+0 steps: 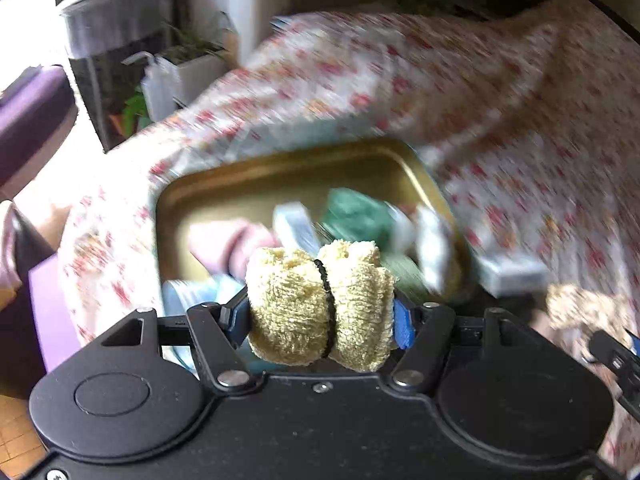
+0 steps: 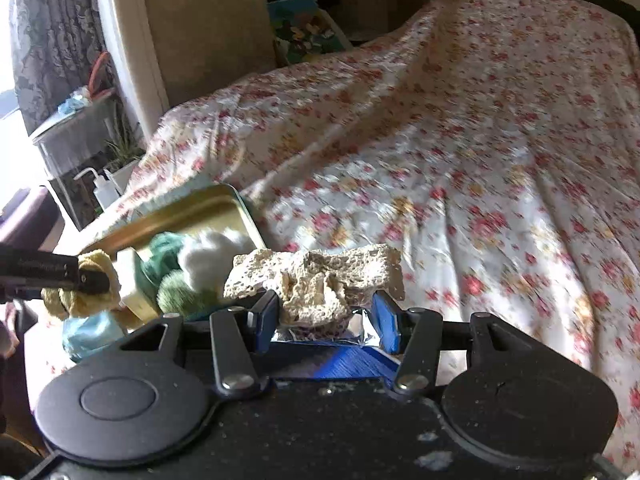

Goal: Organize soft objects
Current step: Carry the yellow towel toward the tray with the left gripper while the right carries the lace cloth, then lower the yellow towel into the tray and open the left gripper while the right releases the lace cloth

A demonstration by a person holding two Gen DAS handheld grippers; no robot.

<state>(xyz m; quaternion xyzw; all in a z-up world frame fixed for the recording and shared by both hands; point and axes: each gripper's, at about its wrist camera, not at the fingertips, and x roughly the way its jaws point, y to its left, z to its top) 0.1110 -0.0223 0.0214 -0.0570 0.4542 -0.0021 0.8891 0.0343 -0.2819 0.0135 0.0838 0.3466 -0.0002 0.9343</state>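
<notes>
Between the left gripper's (image 1: 322, 312) jaws sits a yellow towel roll (image 1: 320, 308).

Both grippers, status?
Left gripper shut on yellow towel roll, over gold tray. Right gripper shut on beige sponge, beside tray. Tray already crowded; nothing blocking.

The tray (image 2: 188, 208) lies on the bedspread (image 2: 460, 168), near its left edge. In the tray sit a knitted bundle (image 2: 166, 248), a cotton wad (image 2: 212, 252) to its right and a bar (image 2: 136, 284) to its left. A squeeze bottle (image 2: 105, 190) stands beyond the tray, off the bed.
</notes>
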